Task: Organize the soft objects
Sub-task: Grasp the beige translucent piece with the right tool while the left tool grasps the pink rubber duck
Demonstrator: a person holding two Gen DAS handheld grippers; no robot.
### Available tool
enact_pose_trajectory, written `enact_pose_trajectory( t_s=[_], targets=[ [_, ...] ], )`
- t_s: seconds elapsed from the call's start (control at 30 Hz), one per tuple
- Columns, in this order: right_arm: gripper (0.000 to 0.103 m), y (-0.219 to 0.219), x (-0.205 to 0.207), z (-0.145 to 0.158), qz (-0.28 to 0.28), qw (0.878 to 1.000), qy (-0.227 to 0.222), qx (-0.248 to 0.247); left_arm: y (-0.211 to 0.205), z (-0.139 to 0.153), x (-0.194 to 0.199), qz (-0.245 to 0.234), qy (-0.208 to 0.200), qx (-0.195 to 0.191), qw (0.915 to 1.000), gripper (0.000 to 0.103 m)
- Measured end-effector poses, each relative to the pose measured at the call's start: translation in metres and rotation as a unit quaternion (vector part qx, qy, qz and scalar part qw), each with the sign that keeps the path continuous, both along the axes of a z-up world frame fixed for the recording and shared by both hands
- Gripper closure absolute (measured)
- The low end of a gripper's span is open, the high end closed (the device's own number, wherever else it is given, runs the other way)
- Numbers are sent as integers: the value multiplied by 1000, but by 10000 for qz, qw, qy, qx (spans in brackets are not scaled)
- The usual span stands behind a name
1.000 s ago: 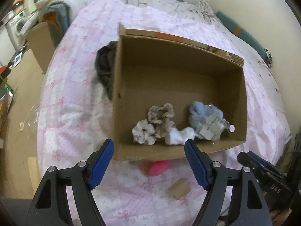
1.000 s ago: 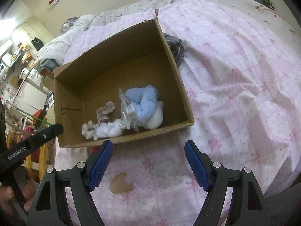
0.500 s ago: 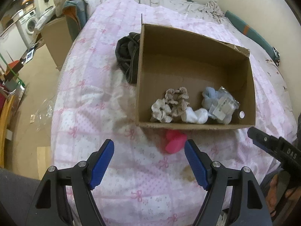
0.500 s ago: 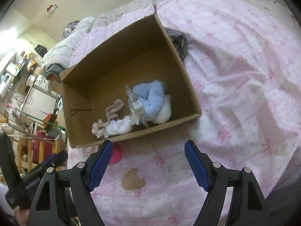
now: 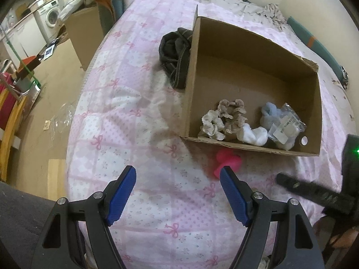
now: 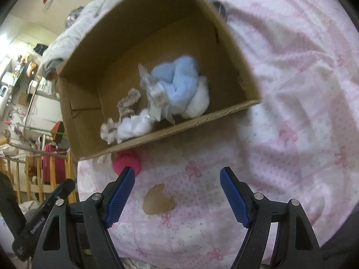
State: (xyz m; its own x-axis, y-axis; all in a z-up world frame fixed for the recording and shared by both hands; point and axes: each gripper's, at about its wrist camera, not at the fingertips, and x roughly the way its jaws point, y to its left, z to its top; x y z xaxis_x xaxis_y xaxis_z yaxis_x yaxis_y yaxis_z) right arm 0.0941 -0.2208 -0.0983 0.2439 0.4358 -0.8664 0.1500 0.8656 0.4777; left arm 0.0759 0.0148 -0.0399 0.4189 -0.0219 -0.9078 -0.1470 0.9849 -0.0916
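Since the earlier frames the left gripper [image 5: 177, 185] has drawn back from the box [image 5: 190, 85]: the box then filled most of its view with the fingertips at its near wall, and it now sits up and to the right with a broad band of pink quilt [image 5: 125, 116] between. The right gripper [image 6: 177, 185] has come lower and nearer, so the box looms larger in its view and the tan piece [image 6: 158, 199] that lay small below now lies between its fingers. Both grippers stand wide and empty, as they did before. The pink toy [image 5: 227, 161] lies on the quilt touching the box's near wall, just beside the left gripper's right fingertip [image 5: 226, 174] and, in the right view, just behind the right gripper's left fingertip [image 6: 126, 174]. Inside the box, along the near wall, sit two scrunchies [image 5: 224, 118], a white sock [image 5: 253, 135], a blue plush [image 5: 270, 113] and a clear packet [image 5: 288, 126]; the far half of the box floor is bare. A dark garment [image 5: 174, 51] lies against the box's left outer wall. Left of the box the quilt runs open to the bed edge, where the floor [image 5: 51, 85] drops away; right of the box the quilt is open too.
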Motion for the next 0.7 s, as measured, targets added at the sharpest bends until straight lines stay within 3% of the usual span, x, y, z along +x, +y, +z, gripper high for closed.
enact_pose_trajectory(
  t_s=[0.07,0.17,0.37,0.43,0.5,0.57,0.67,0.7],
  targets=[
    [20,13,3,-10,233,9996,164,29,2,-2,1,23,39,-33,10000,28],
    [20,44,5,-20,860,9955,221,-335,4,-3,2,78,79,-86,9999,28],
    [21,96,-4,-32,1943,9756,165,-1006,3,-3,4,120,64,-91,9999,28],
    [32,105,-7,-36,2155,9678,115,-1300,1,-3,6,84,41,-50,9999,28],
    [61,110,-9,-39,2312,9609,105,-1522,-2,-5,7,58,60,-27,10000,28],
    [69,111,-12,-38,2366,9593,81,-1541,-3,-6,8,44,68,-3,10000,28],
    [95,109,-15,-35,2391,9608,67,-1405,-6,-5,7,-8,26,71,10000,28],
    [95,106,-16,-33,2388,9617,48,-1346,-6,-5,7,-19,10,86,10000,28]
  ],
)
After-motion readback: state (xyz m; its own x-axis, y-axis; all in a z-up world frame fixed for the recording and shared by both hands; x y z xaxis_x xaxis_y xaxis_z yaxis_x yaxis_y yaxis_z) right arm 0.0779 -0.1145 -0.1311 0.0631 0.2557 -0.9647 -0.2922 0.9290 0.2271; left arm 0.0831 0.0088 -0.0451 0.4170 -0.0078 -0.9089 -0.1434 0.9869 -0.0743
